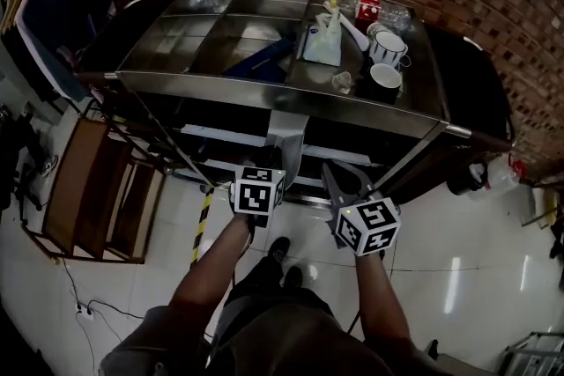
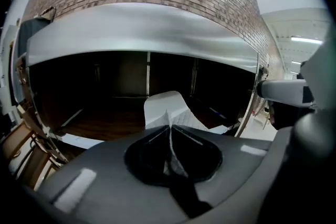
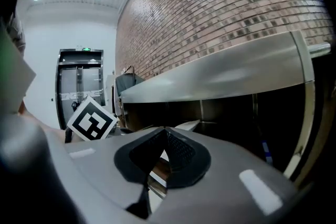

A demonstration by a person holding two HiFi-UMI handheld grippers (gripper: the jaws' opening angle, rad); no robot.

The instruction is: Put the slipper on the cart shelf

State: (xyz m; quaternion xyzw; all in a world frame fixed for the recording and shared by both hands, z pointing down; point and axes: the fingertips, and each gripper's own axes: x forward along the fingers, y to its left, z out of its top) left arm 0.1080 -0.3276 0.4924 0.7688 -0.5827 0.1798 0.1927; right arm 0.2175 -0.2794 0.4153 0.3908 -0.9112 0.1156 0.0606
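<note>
The slipper (image 2: 165, 110), thin white quilted fabric, is pinched by one end in the closed left tongs (image 2: 169, 127). Its long axis points straight ahead into the dark cart shelf (image 2: 105, 122), which lies just beyond, under the cart's smooth steel top (image 1: 264, 94). The right tongs (image 3: 164, 132) are closed and empty alongside.

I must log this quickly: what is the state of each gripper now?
Left gripper: closed on the white slipper.
Right gripper: closed, holding nothing.
</note>
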